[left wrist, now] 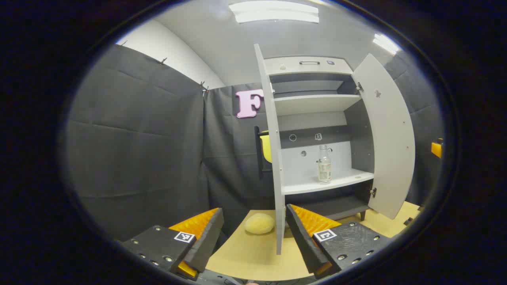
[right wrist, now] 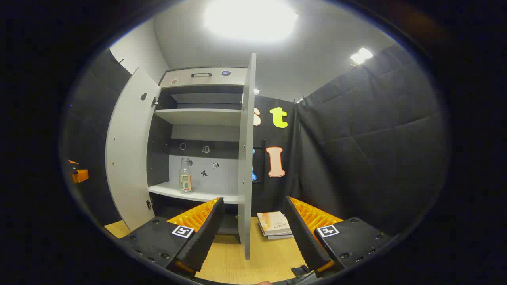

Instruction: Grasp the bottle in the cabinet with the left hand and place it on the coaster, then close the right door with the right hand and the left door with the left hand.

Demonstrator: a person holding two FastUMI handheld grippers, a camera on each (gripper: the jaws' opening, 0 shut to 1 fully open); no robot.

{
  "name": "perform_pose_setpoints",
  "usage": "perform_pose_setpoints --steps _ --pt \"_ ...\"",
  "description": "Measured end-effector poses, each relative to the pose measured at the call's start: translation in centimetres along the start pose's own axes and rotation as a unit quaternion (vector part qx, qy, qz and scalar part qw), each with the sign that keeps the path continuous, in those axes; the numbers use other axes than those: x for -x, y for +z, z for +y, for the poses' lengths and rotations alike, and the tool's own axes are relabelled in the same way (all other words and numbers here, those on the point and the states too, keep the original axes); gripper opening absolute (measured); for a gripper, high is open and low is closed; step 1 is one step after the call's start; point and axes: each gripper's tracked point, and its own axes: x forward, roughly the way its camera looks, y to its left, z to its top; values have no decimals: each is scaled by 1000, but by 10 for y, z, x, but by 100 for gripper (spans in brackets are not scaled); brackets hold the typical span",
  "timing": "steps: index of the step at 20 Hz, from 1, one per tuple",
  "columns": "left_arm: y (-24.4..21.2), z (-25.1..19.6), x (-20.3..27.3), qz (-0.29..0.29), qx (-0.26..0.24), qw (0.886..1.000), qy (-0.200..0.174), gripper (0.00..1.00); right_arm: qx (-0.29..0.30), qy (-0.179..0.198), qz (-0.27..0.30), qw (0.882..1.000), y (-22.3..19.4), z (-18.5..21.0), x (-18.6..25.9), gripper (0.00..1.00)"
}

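The cabinet [left wrist: 313, 130] stands at the far edge of the table [left wrist: 253, 257] with both doors swung wide. The bottle [left wrist: 324, 165] stands upright on the cabinet's lower shelf [left wrist: 336, 183], toward that shelf's right half in the left gripper view and toward its left half in the right gripper view [right wrist: 185, 176] (the two cameras look in from opposite sides). It is clear, with a label around its lower body, and nothing touches it.

The left hand-held gripper [left wrist: 253, 237] is released, its two fingers spread well apart and holding nothing. Between them, farther off, the edge of the left door [left wrist: 273, 158] runs down toward the table, and a pale round coaster [left wrist: 259, 223] lies on the table just beside that door's lower end. The right door [left wrist: 390, 138] hangs open at the cabinet's other side.

The right hand-held gripper [right wrist: 253, 233] is likewise released and empty, with its fingers apart. In its view the right door's edge [right wrist: 246, 158] stands upright between the fingers, and the left door [right wrist: 128, 154] opens away on the far side. A small stack of books [right wrist: 275, 225] lies on the table just past the right door, near the booth's wall. The upper shelf [right wrist: 198, 116] is bare.
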Motion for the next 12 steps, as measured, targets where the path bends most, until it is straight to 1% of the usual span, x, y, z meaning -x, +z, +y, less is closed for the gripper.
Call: perform_pose_setpoints --steps 1,2,3,12 --pt "2 3 0 0 0 1000 2 94 -1 1 3 1000 -2 0 -1 96" --pt "3 5 2 0 0 1000 3 94 0 1 5 1000 -2 -1 -1 93" --pt "4 7 2 0 -1 1000 5 94 2 1 7 1000 -3 -1 -2 96" --pt "6 15 13 -4 -3 1000 17 94 4 0 -2 1000 1 -2 6 96"
